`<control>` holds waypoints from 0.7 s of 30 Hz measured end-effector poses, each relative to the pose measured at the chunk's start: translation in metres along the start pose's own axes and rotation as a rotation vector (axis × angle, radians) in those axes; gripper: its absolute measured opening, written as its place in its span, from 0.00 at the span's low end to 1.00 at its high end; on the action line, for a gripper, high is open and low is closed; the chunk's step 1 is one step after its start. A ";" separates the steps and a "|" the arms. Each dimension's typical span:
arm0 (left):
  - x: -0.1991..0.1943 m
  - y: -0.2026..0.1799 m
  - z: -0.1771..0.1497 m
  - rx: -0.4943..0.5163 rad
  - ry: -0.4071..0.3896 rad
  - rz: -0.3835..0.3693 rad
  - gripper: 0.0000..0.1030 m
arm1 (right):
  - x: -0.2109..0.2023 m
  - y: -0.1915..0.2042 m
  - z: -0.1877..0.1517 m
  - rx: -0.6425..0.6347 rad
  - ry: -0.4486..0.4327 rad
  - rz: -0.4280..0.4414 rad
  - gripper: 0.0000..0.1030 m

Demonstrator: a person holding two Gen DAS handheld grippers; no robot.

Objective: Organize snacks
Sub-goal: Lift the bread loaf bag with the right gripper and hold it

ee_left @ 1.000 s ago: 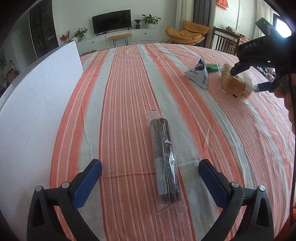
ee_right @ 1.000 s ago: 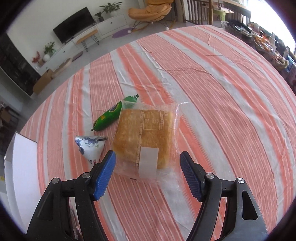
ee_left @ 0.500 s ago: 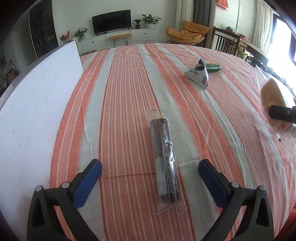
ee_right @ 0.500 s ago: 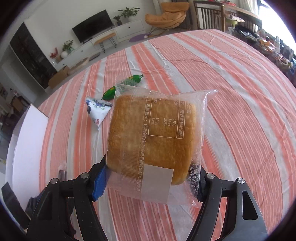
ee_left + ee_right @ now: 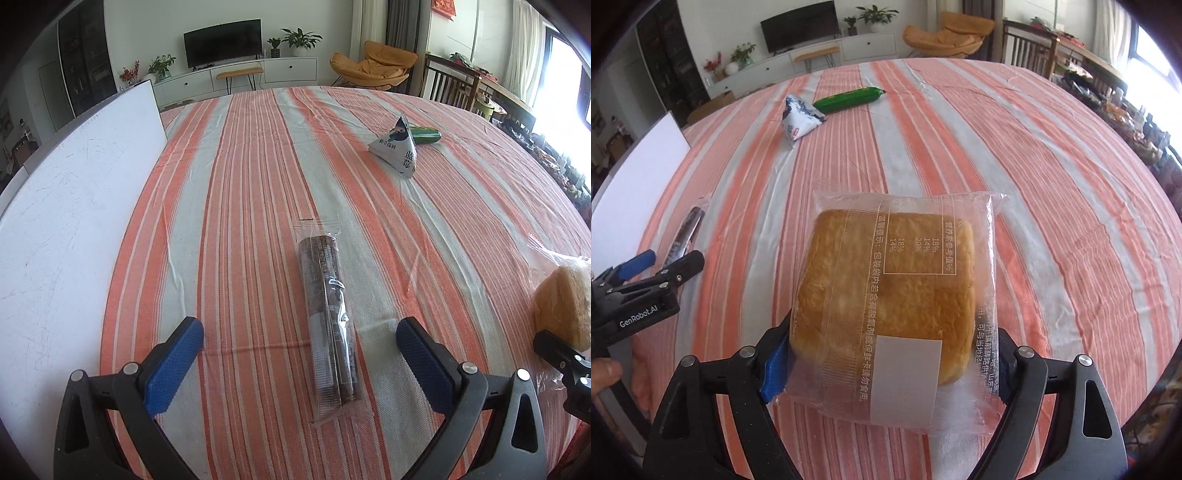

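Right fingers clamping bread packet, left fingers straddling chocolate stick

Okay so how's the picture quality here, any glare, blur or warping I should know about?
Left wrist view: the window at the right is blown out, straight stripes of the tablecloth bow outward from fisheye warping, and black vignette fills the corners. Right wrist view: the bread packet held in the right tool is sharp, its clear wrapper showing soft sheen; the cloth's near edge looks slightly smeared.
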State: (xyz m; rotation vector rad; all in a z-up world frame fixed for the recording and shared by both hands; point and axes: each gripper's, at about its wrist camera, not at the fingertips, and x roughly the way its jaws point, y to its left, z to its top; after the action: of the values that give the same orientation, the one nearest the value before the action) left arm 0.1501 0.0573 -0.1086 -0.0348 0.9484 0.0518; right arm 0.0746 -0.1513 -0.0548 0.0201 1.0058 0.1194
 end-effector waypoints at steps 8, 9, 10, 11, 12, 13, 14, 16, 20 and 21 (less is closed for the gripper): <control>0.000 0.000 0.000 0.000 0.000 0.000 1.00 | 0.012 -0.002 0.008 0.009 -0.038 -0.073 0.95; 0.000 0.000 0.000 0.000 0.000 0.000 1.00 | 0.012 -0.002 0.008 0.009 -0.040 -0.073 0.95; 0.000 0.000 0.000 0.000 0.000 0.000 1.00 | 0.012 -0.001 0.008 0.009 -0.040 -0.073 0.95; 0.000 0.000 0.000 0.000 0.000 0.000 1.00 | 0.013 -0.001 0.008 0.010 -0.041 -0.073 0.95; 0.000 0.000 0.000 0.000 0.000 0.000 1.00 | 0.013 -0.002 0.008 0.010 -0.041 -0.074 0.95; 0.000 0.000 0.000 0.000 0.000 0.000 1.00 | 0.013 -0.002 0.008 0.009 -0.040 -0.073 0.95; 0.000 0.000 0.000 0.000 0.000 0.000 1.00 | 0.013 -0.002 0.008 0.009 -0.040 -0.073 0.95; 0.000 0.000 0.000 0.000 0.000 0.000 1.00 | 0.013 -0.001 0.008 0.009 -0.040 -0.073 0.95; 0.000 0.000 0.000 0.000 0.000 0.000 1.00 | 0.013 -0.001 0.008 0.009 -0.040 -0.073 0.95; 0.000 0.000 0.000 0.000 0.000 0.000 1.00 | 0.013 -0.002 0.008 0.010 -0.040 -0.073 0.95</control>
State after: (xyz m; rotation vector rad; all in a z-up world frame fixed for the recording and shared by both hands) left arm 0.1500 0.0574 -0.1086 -0.0351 0.9483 0.0517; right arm 0.0883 -0.1511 -0.0614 -0.0055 0.9658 0.0472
